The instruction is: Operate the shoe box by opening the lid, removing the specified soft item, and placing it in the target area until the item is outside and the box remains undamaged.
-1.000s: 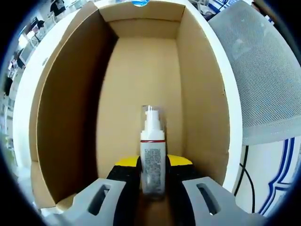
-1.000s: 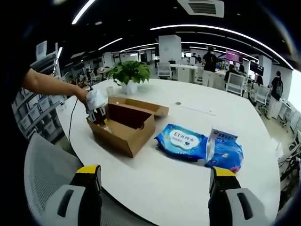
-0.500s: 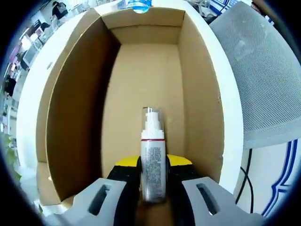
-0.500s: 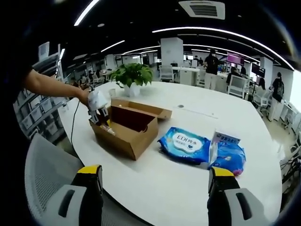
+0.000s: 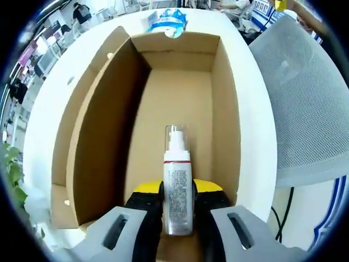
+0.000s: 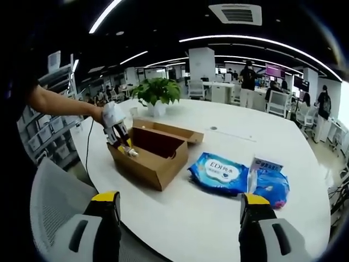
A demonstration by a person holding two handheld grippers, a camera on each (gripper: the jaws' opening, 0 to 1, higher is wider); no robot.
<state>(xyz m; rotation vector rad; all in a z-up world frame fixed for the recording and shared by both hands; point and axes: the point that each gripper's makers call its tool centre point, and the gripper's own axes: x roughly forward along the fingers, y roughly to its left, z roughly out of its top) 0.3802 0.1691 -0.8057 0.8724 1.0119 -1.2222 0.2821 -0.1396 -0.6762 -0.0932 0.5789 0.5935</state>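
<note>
Open-plan office space with ceiling light strips is seen behind a round white counter [image 6: 229, 218], on which the open brown cardboard shoe box [image 6: 150, 153] rests with its lid folded back at its far side. In the left gripper view a small clear pump bottle with a red band and white label [image 5: 177, 191] is clenched between the jaws of the left gripper [image 5: 177, 210], held upright over the box's bare cardboard floor [image 5: 174, 103], at 6 o'clock of the box opening. It is judged that the bottle is being lifted straight up, so that the walls are not scraped. In the right gripper view the left gripper [image 6: 117, 131], held by a person's hand, is seen at the box's 9 o'clock end, above the rim. A blue soft wipes pack [image 6: 221, 172] and a second blue packet with a white card [image 6: 267, 183] lie at 3 o'clock of the box, well apart from it. A potted green plant [image 6: 155, 93] stands beyond. The right gripper [image 6: 177, 232] is held back with its jaws spread and empty, presumably kept clear of the lift.
</note>
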